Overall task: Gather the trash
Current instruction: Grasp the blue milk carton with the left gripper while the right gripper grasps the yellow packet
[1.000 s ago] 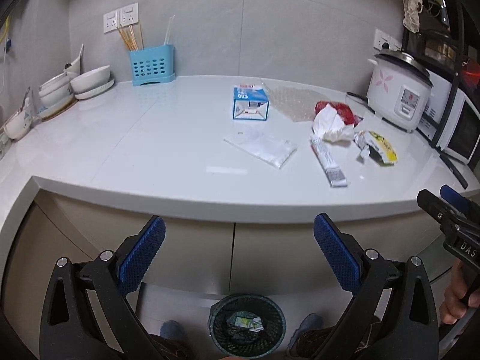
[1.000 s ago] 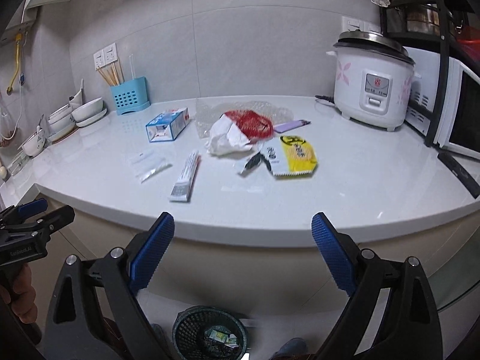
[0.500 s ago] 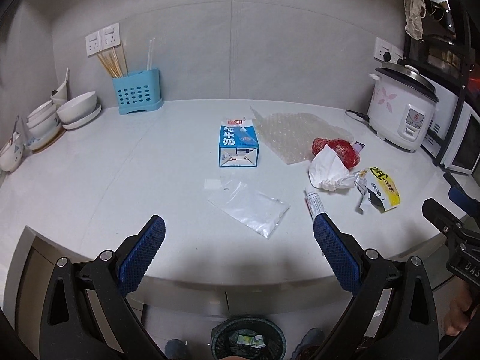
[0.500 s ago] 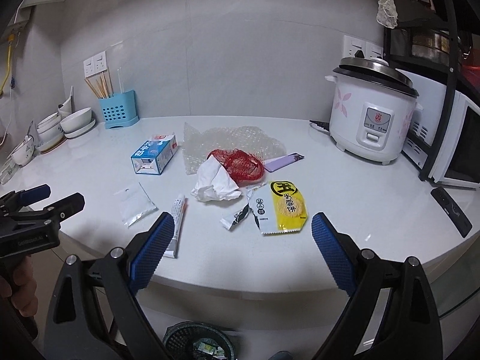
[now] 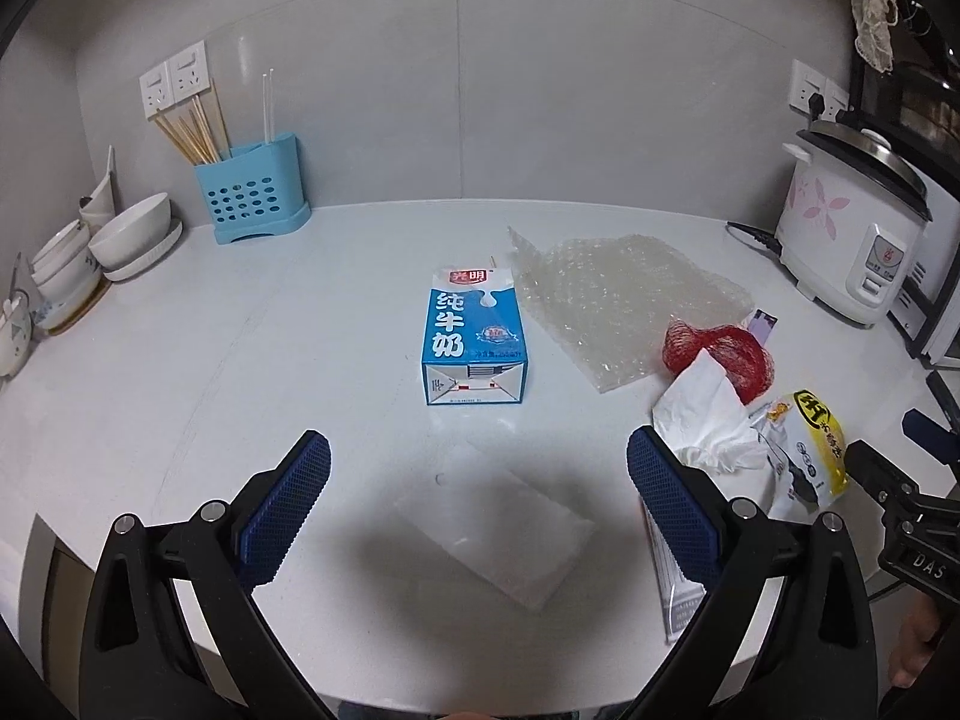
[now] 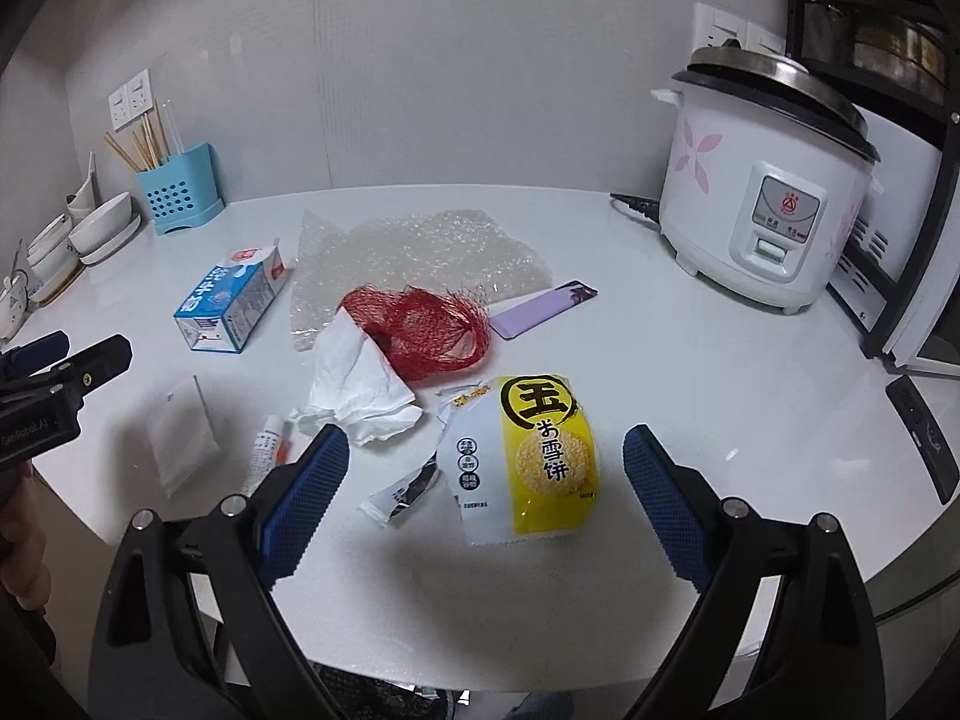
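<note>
Trash lies on the white counter [image 5: 210, 372]. My left gripper [image 5: 474, 495] is open and empty above a clear plastic bag [image 5: 501, 540], with a blue milk carton [image 5: 472, 343] just beyond. My right gripper [image 6: 486, 483] is open and empty over a yellow snack wrapper [image 6: 534, 456]. A crumpled white tissue [image 6: 357, 384], red mesh net [image 6: 429, 330], bubble wrap [image 6: 414, 252], a white tube [image 6: 267, 453] and a purple wrapper [image 6: 543, 309] lie around it. The tissue [image 5: 708, 414] and tube [image 5: 675, 588] also show in the left wrist view.
A rice cooker [image 6: 774, 192] and a microwave [image 6: 900, 276] stand at the right. A blue utensil holder [image 5: 252, 195] and stacked bowls [image 5: 120, 240] stand at the back left. A dark mesh bin edge [image 6: 372, 696] shows below the counter's front.
Both grippers have moved forward and up over the counter. The trash now looks closer, and the floor bin has nearly dropped out of view. Both stay open.
</note>
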`<state>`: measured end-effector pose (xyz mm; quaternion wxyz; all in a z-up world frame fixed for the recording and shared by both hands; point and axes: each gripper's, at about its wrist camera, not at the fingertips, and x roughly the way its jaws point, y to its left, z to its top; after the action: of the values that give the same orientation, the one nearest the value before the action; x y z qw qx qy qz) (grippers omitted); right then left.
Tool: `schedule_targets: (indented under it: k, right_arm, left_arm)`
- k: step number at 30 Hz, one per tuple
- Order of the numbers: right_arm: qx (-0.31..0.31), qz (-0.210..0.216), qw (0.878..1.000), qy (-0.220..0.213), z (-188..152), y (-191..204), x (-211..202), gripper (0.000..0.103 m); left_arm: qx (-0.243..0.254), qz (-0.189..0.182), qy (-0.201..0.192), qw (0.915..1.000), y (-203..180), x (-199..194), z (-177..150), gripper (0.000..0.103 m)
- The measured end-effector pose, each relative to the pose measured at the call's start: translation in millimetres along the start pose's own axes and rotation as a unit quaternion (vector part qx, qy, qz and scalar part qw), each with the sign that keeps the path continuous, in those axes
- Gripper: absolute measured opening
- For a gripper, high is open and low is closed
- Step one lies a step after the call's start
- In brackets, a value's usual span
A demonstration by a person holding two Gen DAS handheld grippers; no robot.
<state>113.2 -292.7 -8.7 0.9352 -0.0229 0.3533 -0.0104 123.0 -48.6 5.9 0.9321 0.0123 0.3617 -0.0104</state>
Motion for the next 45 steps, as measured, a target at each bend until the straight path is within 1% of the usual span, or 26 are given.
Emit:
schedule_targets:
  k: [2, 5, 7, 11, 14, 18, 26, 29, 31, 32, 33, 34, 35, 36, 38, 39, 44, 45]
  right_arm:
    - [0.003, 0.004, 1.0, 0.013, 3.1, -5.0, 14.0, 0.089]
    - [0.0, 0.005, 1.0, 0.021, 6.7, -7.9, 28.7, 0.089]
    - [-0.002, 0.01, 0.999, 0.033, 8.8, -9.5, 40.5, 0.089]
    - [-0.005, 0.006, 0.999, 0.052, 11.1, -11.4, 58.7, 0.089]
    - [-0.004, 0.017, 0.998, 0.066, 11.3, -12.6, 68.6, 0.089]
    - [-0.01, 0.024, 0.997, 0.079, 11.1, -9.3, 77.3, 0.089]
    - [-0.013, 0.027, 0.994, 0.103, 9.0, -5.2, 87.9, 0.089]
    - [-0.018, 0.022, 0.993, 0.113, 6.9, -1.9, 90.5, 0.089]
    - [-0.021, 0.017, 0.992, 0.12, 5.6, -0.9, 92.9, 0.089]
    - [-0.021, 0.016, 0.992, 0.123, 5.2, -0.5, 93.8, 0.088]
    - [-0.021, 0.015, 0.992, 0.125, 5.0, -0.6, 94.4, 0.086]
    - [-0.019, 0.015, 0.991, 0.128, 4.6, -0.4, 95.6, 0.081]
    - [-0.017, 0.016, 0.991, 0.13, 4.1, -0.7, 96.2, 0.079]
    - [-0.016, 0.015, 0.991, 0.129, 4.0, -0.9, 95.7, 0.079]
    - [-0.016, 0.015, 0.992, 0.128, 3.9, -0.2, 94.2, 0.074]
    - [-0.015, 0.014, 0.992, 0.127, 3.8, -0.4, 93.5, 0.073]
    - [-0.01, 0.012, 0.992, 0.125, 3.6, -2.8, 89.7, 0.06]
    - [-0.008, 0.013, 0.992, 0.125, 3.6, -4.0, 89.4, 0.059]
  left_arm:
    - [-0.002, 0.005, 0.009, 0.9999, -0.4, 17.5, 7.9, 0.097]
    - [-0.003, 0.012, 0.019, 0.9997, -2.8, 43.6, 19.6, 0.097]
    - [0.004, 0.021, 0.024, 0.9995, -6.4, 60.8, 26.6, 0.097]
    - [0.014, 0.045, 0.03, 0.9984, -11.5, 93.4, 40.0, 0.097]
    - [0.02, 0.043, 0.039, 0.9981, -14.8, 111.9, 46.5, 0.097]
    - [0.01, 0.043, 0.06, 0.9972, -14.9, 133.3, 48.9, 0.097]
    - [0.009, 0.048, 0.081, 0.9955, -9.5, 149.0, 51.8, 0.097]
    - [0.009, 0.051, 0.094, 0.9942, -8.5, 151.6, 52.8, 0.094]
    - [0.009, 0.048, 0.102, 0.9935, -8.2, 152.7, 52.2, 0.088]
    - [0.009, 0.048, 0.106, 0.9932, -7.9, 153.2, 52.3, 0.087]
    - [0.008, 0.047, 0.11, 0.9928, -8.3, 153.4, 51.9, 0.083]
    - [0.01, 0.048, 0.115, 0.9922, -8.8, 154.2, 52.0, 0.077]
    - [0.012, 0.048, 0.12, 0.9915, -8.6, 155.4, 52.0, 0.071]
    - [0.011, 0.047, 0.124, 0.991, -8.7, 155.8, 52.0, 0.063]
    - [0.009, 0.04, 0.128, 0.991, -8.2, 155.0, 52.0, 0.063]
    - [0.008, 0.038, 0.128, 0.991, -8.3, 154.1, 51.8, 0.063]
    - [0.015, 0.044, 0.119, 0.9918, -9.4, 145.0, 50.2, 0.062]
    - [0.016, 0.045, 0.117, 0.9921, -9.2, 143.7, 49.8, 0.062]
